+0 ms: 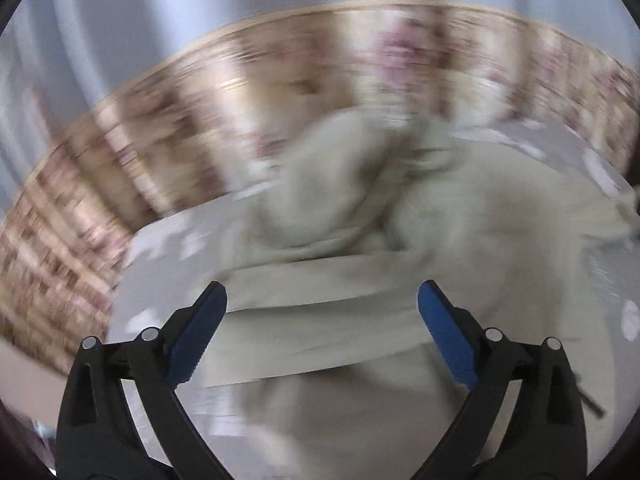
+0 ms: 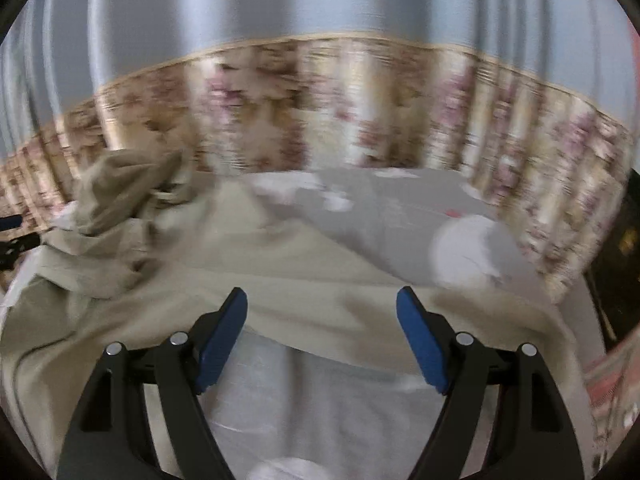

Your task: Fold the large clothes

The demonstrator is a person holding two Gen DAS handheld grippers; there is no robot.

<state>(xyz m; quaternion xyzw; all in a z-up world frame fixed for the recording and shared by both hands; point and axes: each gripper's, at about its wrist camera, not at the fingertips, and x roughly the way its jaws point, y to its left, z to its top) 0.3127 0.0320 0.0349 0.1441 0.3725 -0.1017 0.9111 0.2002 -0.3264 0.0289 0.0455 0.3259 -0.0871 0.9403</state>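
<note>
A large beige garment (image 1: 340, 216) lies crumpled on a grey bed sheet (image 1: 160, 248). In the left wrist view its flat folded edge runs between the blue pads, with a bunched heap further back. My left gripper (image 1: 322, 292) is open and empty just above that edge. In the right wrist view the same garment (image 2: 200, 264) spreads from the left across the front, bunched at the far left. My right gripper (image 2: 321, 298) is open and empty above the garment's front edge. Both views are motion-blurred.
A curtain with a floral beige band (image 2: 320, 100) hangs behind the bed. The grey sheet with white patches (image 2: 400, 216) lies bare to the right of the garment. A dark piece of furniture (image 2: 624, 248) stands at the far right.
</note>
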